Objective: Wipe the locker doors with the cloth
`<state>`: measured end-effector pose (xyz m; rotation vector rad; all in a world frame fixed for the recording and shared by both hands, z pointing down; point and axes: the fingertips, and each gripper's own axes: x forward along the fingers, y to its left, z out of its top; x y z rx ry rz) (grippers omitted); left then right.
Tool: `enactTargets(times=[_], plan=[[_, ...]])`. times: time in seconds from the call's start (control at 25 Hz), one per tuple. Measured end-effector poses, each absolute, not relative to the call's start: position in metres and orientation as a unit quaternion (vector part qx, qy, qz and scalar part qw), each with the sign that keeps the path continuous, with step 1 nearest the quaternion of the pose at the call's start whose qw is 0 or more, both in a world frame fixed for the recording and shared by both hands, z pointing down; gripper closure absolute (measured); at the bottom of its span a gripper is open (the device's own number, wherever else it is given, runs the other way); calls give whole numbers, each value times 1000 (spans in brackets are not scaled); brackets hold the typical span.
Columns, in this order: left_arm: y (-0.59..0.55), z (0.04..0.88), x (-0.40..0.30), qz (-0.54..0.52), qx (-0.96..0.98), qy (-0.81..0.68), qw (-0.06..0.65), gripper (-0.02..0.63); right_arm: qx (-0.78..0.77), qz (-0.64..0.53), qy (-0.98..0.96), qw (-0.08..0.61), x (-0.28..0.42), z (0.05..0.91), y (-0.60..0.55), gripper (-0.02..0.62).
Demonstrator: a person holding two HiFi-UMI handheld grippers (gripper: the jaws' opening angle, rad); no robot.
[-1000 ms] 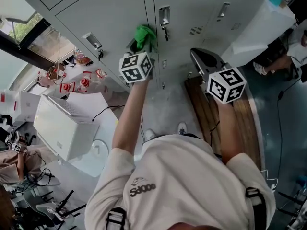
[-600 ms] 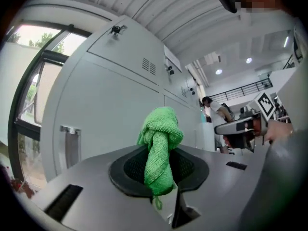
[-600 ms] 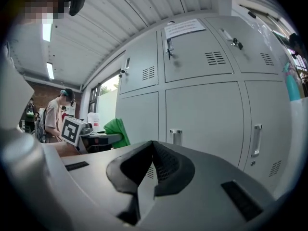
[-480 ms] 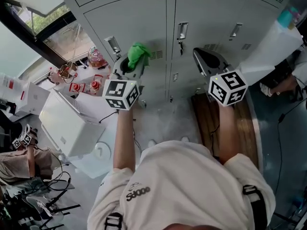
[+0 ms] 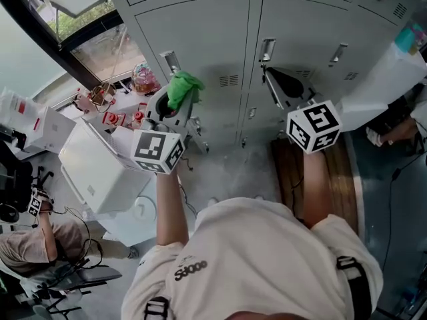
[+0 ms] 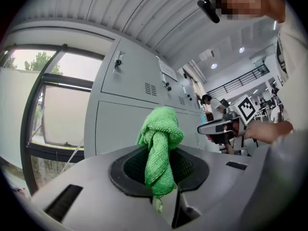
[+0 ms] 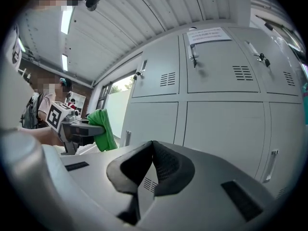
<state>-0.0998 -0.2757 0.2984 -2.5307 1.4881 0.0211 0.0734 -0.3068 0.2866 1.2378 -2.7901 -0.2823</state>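
Left gripper [image 6: 161, 166] clamped on the bunched green cloth [image 6: 160, 137], upper centre-left of the head view, near the locker doors [image 5: 200, 35]; contact unclear. Right gripper [image 7: 150, 166] closed, empty. Risk: the narrow wad snags on a latch [image 5: 267, 49] and pulls free, or bare jaws scrape the paint.

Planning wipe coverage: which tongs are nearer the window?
Left. The left tongs, shut on the green cloth, face the locker door beside the window. The right tongs, shut and empty, sit further right, away from the window.
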Motion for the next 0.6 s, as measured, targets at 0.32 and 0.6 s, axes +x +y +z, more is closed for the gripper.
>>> enactTargets(times=[0.32,0.6], plan=[[-267,290,-99,1,-856,504,115,520,382,-112,-915,62,50,286,-299,586],[-267,293,-91,-7,-860,498,116,520,383,-109,-915,64,51,289,-298,586]])
